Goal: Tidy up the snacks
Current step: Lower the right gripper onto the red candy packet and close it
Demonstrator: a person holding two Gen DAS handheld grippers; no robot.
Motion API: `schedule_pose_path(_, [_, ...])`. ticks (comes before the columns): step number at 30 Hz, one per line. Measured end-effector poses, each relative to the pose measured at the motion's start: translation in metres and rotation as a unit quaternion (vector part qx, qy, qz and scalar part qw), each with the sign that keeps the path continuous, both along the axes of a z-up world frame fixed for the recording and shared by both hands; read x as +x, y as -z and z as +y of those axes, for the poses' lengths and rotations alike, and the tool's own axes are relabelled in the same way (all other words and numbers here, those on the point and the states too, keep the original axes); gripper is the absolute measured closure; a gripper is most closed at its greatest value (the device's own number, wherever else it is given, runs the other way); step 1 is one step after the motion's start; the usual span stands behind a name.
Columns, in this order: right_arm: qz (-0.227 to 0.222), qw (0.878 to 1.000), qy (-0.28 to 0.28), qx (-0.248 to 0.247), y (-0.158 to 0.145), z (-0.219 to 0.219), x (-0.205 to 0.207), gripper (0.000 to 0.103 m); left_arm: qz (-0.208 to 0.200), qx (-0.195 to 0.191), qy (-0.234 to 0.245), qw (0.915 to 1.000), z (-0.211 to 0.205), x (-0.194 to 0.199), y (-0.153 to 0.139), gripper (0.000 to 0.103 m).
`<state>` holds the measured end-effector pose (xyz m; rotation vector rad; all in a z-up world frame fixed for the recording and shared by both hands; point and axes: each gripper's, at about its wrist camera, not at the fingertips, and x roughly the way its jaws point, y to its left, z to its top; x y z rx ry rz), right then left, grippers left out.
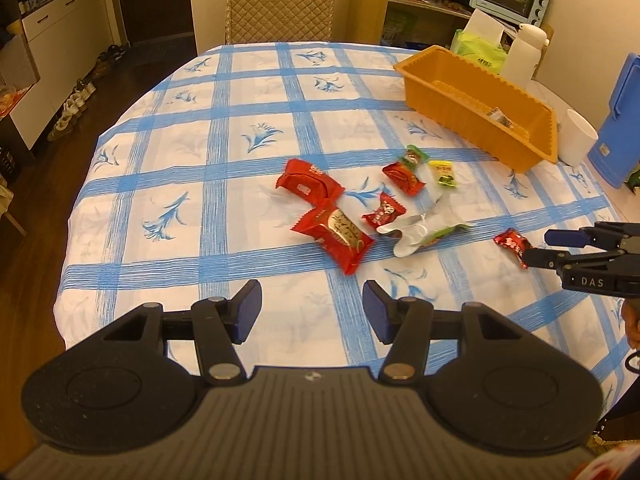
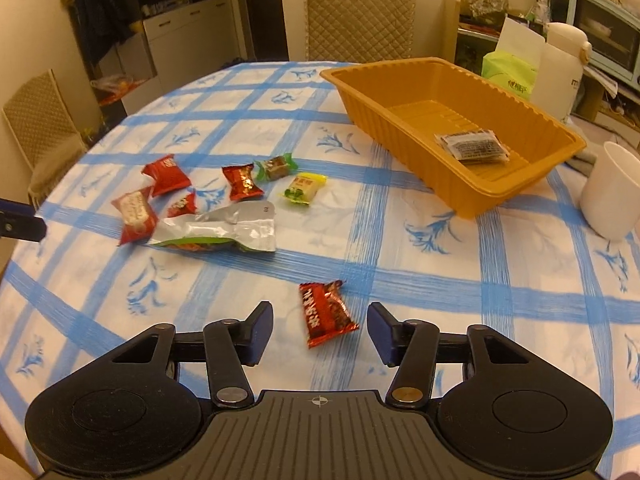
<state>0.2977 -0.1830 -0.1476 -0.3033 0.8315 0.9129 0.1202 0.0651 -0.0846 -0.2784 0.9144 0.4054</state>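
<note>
A small red snack packet [image 2: 326,314] lies on the blue-checked tablecloth between the fingers of my right gripper [image 2: 320,312], which is open; the pads are clear of it. From the left wrist view, that gripper [image 1: 538,247] reaches in from the right at the same packet [image 1: 513,243]. My left gripper [image 1: 312,304] is open and empty above bare cloth. Beyond it lie several snacks: two large red packs [image 1: 310,182] [image 1: 334,236], small red, green and yellow ones, and a torn silver wrapper [image 1: 420,230]. The orange tray [image 2: 400,148] at the far right holds one dark packet [image 2: 474,146].
A white cup [image 2: 612,192] stands right of the tray, with a blue box [image 1: 624,120] behind it. A white flask [image 2: 560,68] and a green tissue pack [image 2: 508,74] sit behind the tray. A quilted chair [image 2: 360,16] faces the far edge. The table's rounded edge drops off at left.
</note>
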Motion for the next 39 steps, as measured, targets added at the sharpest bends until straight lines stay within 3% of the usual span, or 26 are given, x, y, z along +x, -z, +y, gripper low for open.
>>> schedule_pose_path(17, [-0.004, 0.999, -0.008, -0.032, 0.016, 0.022, 0.009, 0.061, 0.008, -0.012, 0.013, 0.9998, 0.010, 0.014, 0.012, 0.050])
schedule_pose_path(21, [0.003, 0.999, 0.001, -0.037, 0.020, 0.024, 0.011, 0.074, 0.011, -0.018, 0.012, 0.9997, 0.010, 0.017, 0.017, 0.051])
schedule_pose_path(29, [0.015, 0.999, 0.024, -0.021, 0.013, 0.016, 0.010, 0.077, 0.007, -0.033, 0.025, 0.9991, 0.009, 0.026, 0.024, 0.052])
schedule_pose_path(32, [0.021, 0.999, 0.038, -0.010, 0.007, 0.011, 0.011, 0.077, 0.005, -0.045, 0.034, 0.9984, 0.008, 0.032, 0.028, 0.059])
schedule_pose_path(39, [0.031, 0.998, 0.063, 0.005, -0.001, 0.002, 0.012, 0.077, 0.003, -0.053, 0.047, 0.9975, 0.010, 0.049, 0.040, 0.060])
